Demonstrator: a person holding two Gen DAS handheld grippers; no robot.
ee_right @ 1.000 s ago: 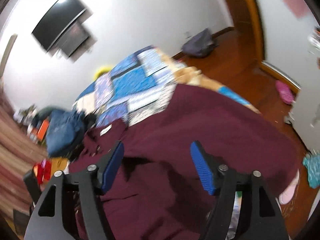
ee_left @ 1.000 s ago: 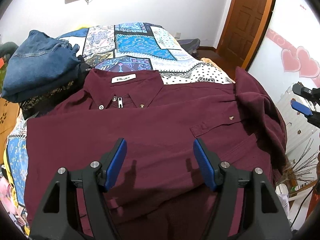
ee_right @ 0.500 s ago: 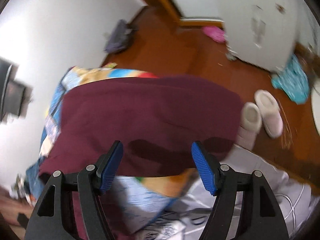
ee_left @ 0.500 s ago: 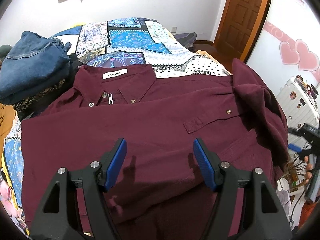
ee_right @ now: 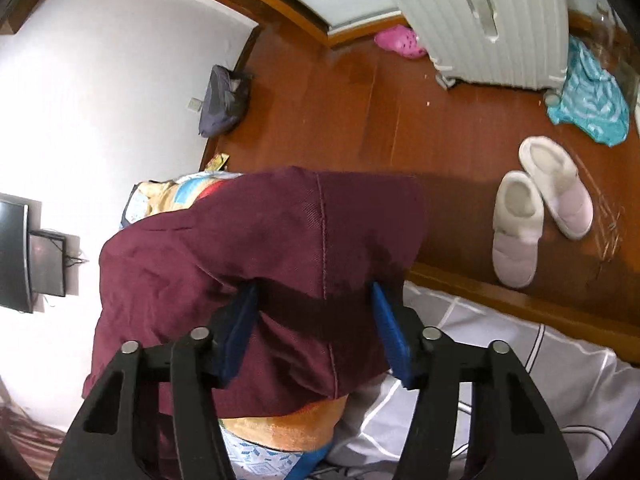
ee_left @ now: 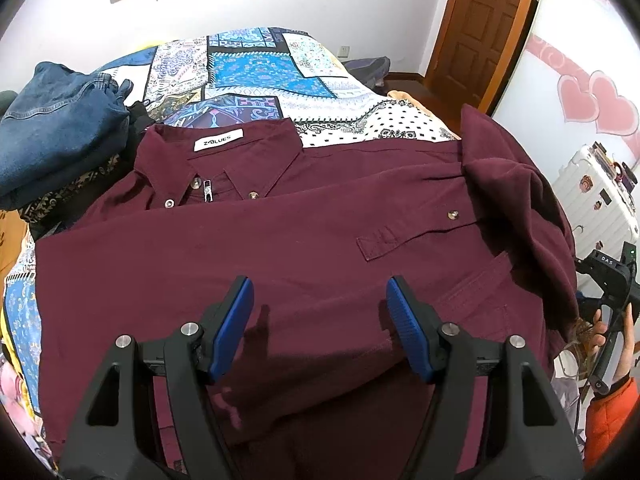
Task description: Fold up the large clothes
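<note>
Jeans: a blue denim pile (ee_left: 56, 128) lies at the far left of the bed, just beside the shirt's collar
Bed: the patchwork quilt (ee_left: 256, 68) carries everything; no counter is in sight
Shirt: the dark red shirt (ee_left: 280, 248) lies spread front-up across the bed, collar and white label (ee_left: 218, 141) toward the far side, chest pocket flap (ee_left: 416, 236) right of centre, its right-hand part bunched and hanging over the bed's edge
Left tongs: the left tongs (ee_left: 320, 328) hang above the shirt's lower front, blue pads apart and nothing between them
Right tongs: the right tongs (ee_right: 314, 332) are at the overhanging part (ee_right: 280, 248), pads either side of the cloth and closing; the pads look close against the fabric, but I cannot say they press it yet
Step in hand: as I judge it, taking hold of the hanging side so that it can be brought in over the body, the first fold
Next move calls for: a firm pinch on the cloth, then a lift and a carry across toward the collar side, with the left tongs free to pin or smooth the front so it does not drag
Left view only: the whole shirt, the jeans, the door (ee_left: 476, 32), and the right tool's body with the person's hand (ee_left: 612, 324) at the far right edge
Right view only: how the pads stand on the cloth, the wooden floor (ee_right: 400, 120), a pair of pale slippers (ee_right: 536, 216), a pink shoe (ee_right: 400, 40) and the white suitcase (ee_right: 480, 20)
</note>
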